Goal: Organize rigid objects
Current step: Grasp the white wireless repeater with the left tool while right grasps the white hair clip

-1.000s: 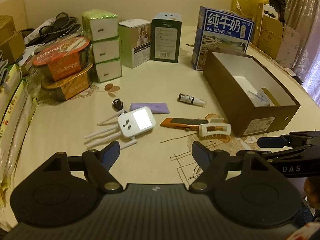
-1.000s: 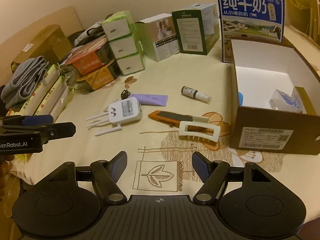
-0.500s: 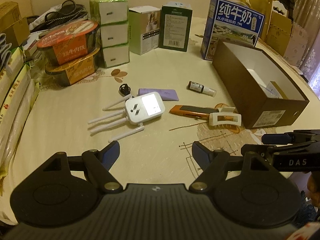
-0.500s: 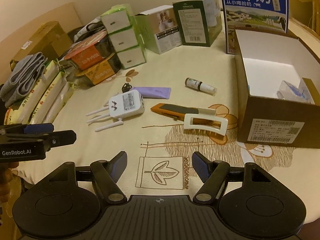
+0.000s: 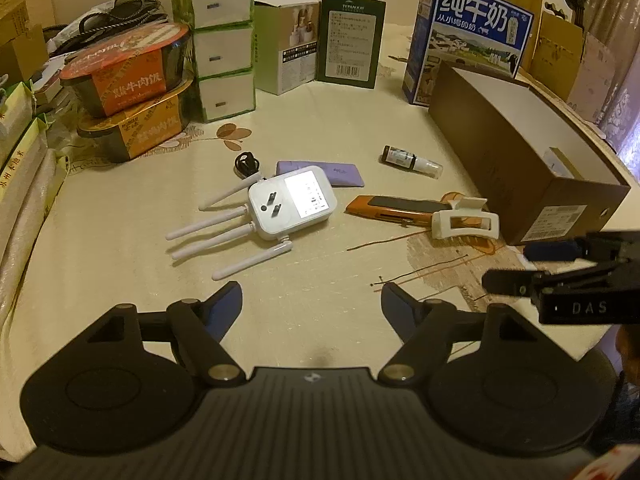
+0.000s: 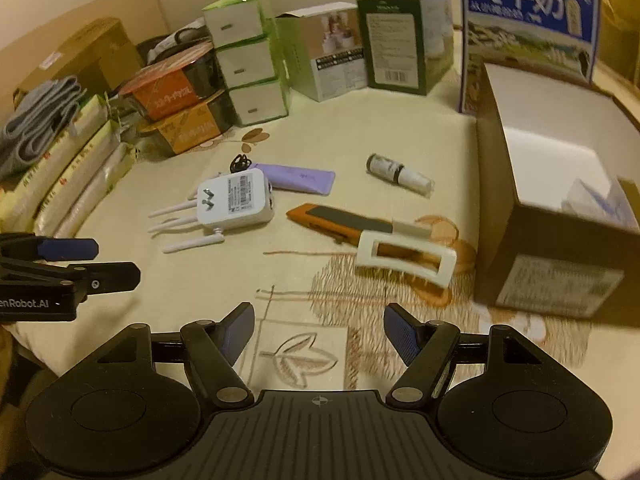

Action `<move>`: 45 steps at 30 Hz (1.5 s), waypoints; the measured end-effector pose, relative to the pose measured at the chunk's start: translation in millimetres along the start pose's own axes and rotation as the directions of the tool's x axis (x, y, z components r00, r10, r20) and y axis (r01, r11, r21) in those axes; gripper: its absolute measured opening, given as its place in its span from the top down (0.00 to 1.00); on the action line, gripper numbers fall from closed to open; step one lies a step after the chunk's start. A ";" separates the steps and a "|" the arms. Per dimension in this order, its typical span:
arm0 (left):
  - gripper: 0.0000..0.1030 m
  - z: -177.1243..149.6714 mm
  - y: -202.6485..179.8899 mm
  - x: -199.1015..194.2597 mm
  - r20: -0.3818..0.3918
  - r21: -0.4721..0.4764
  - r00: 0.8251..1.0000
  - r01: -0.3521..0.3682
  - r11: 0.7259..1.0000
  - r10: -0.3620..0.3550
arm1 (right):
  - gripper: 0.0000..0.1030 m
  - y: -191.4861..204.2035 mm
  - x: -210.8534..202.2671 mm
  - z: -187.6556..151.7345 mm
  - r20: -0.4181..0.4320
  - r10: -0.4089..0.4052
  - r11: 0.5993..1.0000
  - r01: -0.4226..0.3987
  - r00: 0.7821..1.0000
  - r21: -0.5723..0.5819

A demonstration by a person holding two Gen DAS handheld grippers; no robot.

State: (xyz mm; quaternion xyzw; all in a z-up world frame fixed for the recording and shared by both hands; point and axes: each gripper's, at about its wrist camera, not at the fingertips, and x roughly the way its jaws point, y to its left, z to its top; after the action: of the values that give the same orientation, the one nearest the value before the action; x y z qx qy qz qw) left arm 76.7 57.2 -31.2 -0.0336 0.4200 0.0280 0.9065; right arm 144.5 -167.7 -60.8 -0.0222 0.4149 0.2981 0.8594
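Note:
On the cream tablecloth lie a white plug-in router with antennas [image 5: 289, 205] [image 6: 234, 202], a purple tube [image 5: 342, 170] [image 6: 298, 176], a small dropper bottle [image 5: 410, 159] [image 6: 398, 175], an orange utility knife [image 5: 394, 209] [image 6: 340, 222], a white hair claw clip [image 5: 464, 224] [image 6: 406, 258] and a small black clip [image 5: 246, 163] [image 6: 239, 163]. An open brown box [image 5: 516, 168] [image 6: 552, 264] stands at the right. My left gripper [image 5: 311, 304] is open and empty, short of the router. My right gripper [image 6: 319, 330] is open and empty, short of the claw clip.
Along the back stand stacked food bowls [image 5: 128, 92], green tissue packs [image 5: 222, 40], two cartons [image 5: 316, 44] and a blue milk box [image 5: 468, 36]. Long packets [image 6: 76, 168] line the left edge. The box holds a small packet [image 6: 596, 204].
Both grippers have moved forward and lower toward the objects, which now look larger. The jaws have stayed open. Nothing on the table has moved.

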 end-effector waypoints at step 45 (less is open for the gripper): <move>0.91 4.7 31.5 123.7 -0.124 0.201 0.991 0.082 0.976 -0.057 | 0.33 -35.2 69.7 17.3 0.011 -0.110 0.991 0.110 0.994 -0.079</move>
State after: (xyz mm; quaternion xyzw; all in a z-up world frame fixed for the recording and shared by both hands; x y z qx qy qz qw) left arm 157.6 91.7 -123.8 0.0440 0.4719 -0.0494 0.8792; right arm 208.5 -157.3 -107.4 -0.0783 0.3982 0.2666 0.8742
